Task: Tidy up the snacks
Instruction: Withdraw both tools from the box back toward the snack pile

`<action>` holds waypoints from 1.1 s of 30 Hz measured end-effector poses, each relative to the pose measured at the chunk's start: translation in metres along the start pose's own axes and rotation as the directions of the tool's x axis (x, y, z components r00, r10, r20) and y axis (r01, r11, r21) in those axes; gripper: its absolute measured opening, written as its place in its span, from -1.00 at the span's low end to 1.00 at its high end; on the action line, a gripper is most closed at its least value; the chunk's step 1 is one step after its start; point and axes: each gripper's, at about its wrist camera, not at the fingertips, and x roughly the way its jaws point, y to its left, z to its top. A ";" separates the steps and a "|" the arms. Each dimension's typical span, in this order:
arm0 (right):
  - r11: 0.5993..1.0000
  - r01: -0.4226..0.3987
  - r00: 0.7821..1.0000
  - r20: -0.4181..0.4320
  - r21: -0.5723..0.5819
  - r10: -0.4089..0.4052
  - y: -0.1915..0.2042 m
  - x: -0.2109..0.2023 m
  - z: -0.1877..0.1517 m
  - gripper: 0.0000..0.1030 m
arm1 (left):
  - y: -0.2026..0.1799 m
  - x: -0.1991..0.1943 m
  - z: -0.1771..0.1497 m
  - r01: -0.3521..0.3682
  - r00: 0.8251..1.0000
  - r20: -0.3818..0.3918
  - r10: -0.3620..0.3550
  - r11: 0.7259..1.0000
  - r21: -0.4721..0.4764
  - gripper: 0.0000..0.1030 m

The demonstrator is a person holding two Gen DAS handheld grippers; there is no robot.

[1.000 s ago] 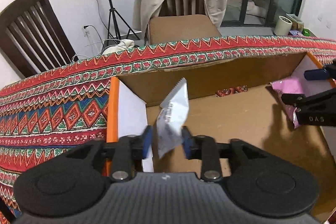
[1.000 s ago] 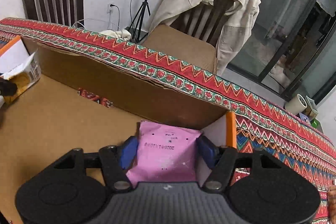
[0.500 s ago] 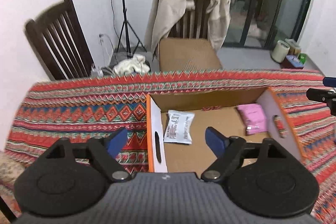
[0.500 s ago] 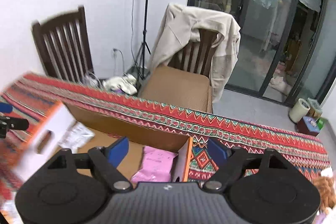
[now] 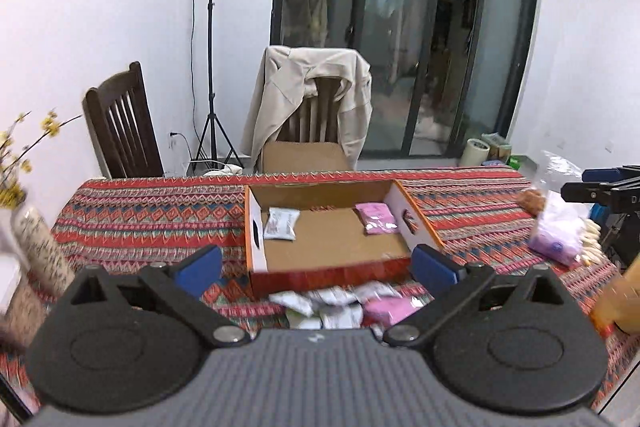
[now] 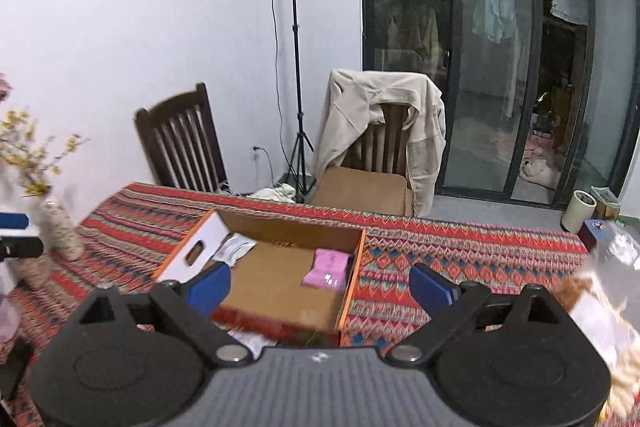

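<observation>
The cardboard box (image 5: 332,247) sits on the bench (image 5: 152,215), which is covered by a patterned red cloth. All positions below are relative to this box.

Inside the box, 1 white snack packet (image 5: 281,223) lies flat near the left wall. 1 pink snack packet (image 5: 380,218) lies flat near the right wall. The 2 packets are well apart.

Just in front of the box, a loose pile of snack packets (image 5: 340,307), white and pink, rests on the cloth.

Right of the box, a clear bag of snacks (image 5: 560,227) lies on the cloth.

The left tool (image 5: 316,269) hangs above and in front of the box. Its jaws are opening, with nothing between them.

The right tool (image 6: 320,285) hangs above the front right of the box. Its jaws are opening, with nothing between them.

Left of the box, a vase (image 6: 60,231) with yellow flowers stands upright.
</observation>
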 end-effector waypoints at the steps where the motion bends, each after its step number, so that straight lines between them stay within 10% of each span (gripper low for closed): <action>1: 1.000 -0.002 1.000 0.004 0.001 0.002 0.001 -0.011 -0.009 1.00 | -0.003 -0.012 -0.012 0.001 1.000 0.003 -0.001 1.000 -0.004 1.00; 18: 0.999 -0.020 0.976 0.218 0.035 0.012 0.059 -0.144 -0.287 1.00 | -0.049 -0.114 -0.269 -0.135 0.977 0.163 0.139 0.990 -0.033 1.00; 25: 1.000 0.003 0.990 0.141 -0.005 -0.002 0.083 -0.125 -0.358 1.00 | -0.048 -0.106 -0.296 -0.154 0.984 0.090 0.156 0.988 -0.021 1.00; 33: 1.000 0.000 0.983 0.181 -0.025 0.005 0.089 -0.125 -0.360 1.00 | -0.041 -0.092 -0.294 -0.135 0.988 0.068 0.138 0.990 -0.045 1.00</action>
